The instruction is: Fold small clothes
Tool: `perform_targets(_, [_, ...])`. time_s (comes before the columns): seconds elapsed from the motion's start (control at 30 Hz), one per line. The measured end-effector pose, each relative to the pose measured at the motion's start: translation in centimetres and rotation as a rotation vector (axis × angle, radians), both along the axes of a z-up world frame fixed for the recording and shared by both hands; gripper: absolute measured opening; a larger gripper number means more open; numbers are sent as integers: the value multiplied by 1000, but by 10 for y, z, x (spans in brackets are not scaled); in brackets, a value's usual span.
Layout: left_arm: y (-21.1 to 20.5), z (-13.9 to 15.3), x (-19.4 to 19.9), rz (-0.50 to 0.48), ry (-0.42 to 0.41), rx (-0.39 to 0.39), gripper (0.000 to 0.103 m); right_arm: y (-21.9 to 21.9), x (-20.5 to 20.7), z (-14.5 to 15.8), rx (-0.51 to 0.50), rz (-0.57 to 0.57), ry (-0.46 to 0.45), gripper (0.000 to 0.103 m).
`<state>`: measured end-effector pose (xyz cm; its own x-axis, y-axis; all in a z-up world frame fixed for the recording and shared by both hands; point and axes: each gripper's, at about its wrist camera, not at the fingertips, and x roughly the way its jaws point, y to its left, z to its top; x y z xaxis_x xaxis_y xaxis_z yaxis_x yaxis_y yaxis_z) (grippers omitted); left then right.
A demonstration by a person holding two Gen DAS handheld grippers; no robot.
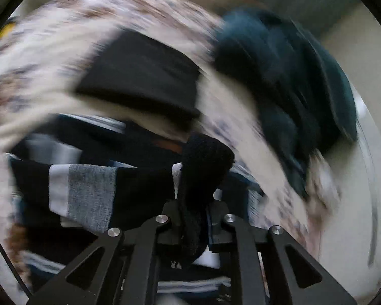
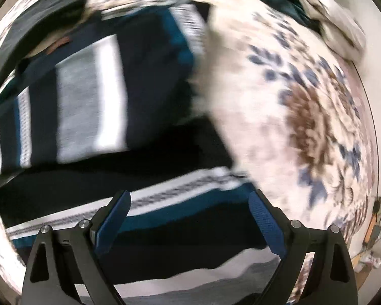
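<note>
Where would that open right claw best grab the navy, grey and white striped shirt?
Probably the shirt's near edge, the white patterned band, approached from above. It lies flat straight between the right gripper and its open fingers, over the floral bedspread.

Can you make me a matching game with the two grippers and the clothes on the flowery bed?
Things:
1. left gripper
2. right gripper
3. striped top
4. flowery cover

States:
A. spread under all the clothes
B. open, nothing between its blue pads
C. closed on a fold of dark cloth
D. navy with grey and white bands

Pairs: 1-C, 2-B, 3-D, 4-A
</note>
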<state>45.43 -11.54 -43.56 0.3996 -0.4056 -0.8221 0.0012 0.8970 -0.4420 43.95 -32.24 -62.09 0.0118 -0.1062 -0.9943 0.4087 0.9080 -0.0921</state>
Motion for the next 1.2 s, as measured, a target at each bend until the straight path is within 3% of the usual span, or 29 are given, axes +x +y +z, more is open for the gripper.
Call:
perform_targets(0.03, [-14,-1,3,-30,12,27,17,-10,-2,0,5,-12,-1,95])
perform_targets(0.07, [-24,1,2,-58,8,47,35,-20,-4,1,14,-24,-4,95])
perform_targets(0.1, [-23,3,1,-72,6,32,60,-32,-6,3,32,-39,-11,95])
perform_targets(0.17, [0,7,-4,-53,20,30,88,-45,-6,7,68,-57,-29,95])
perform_targets(0.23, [28,10,-14,11,32,70,88,-54,-3,15,137,-72,-65,96])
perform_targets(0.3, [70,6,-21,99,56,161,88,-58,6,24,217,-77,-119,96])
perform_targets(0.47, [194,-8,-66,343,132,443,88,-38,56,35,418,-53,-227,96])
perform_targets(0.6, [249,-32,-93,437,224,513,88,-13,115,15,433,39,-227,95])
perform_targets(0.67, [258,-39,-100,451,242,533,88,4,138,-5,427,96,-190,78])
perform_targets(0.7, [259,-44,-102,452,247,537,88,12,147,-15,427,121,-150,31])
perform_targets(0.73, [258,-48,-102,448,249,534,88,18,152,-22,408,119,-106,6])
perform_targets(0.87, [252,-58,-78,426,260,505,88,2,142,9,426,16,-177,6])
perform_targets(0.97, [232,-68,-46,376,241,484,88,-38,127,28,418,-129,-205,6])
perform_targets(1.13, [197,-93,14,229,226,552,88,-78,131,7,278,-203,-71,9])
perform_targets(1.17, [192,-98,25,199,229,566,88,-79,133,4,251,-197,-36,13])
perform_targets(1.2, [186,-102,35,168,227,581,88,-79,135,6,224,-190,-20,25])
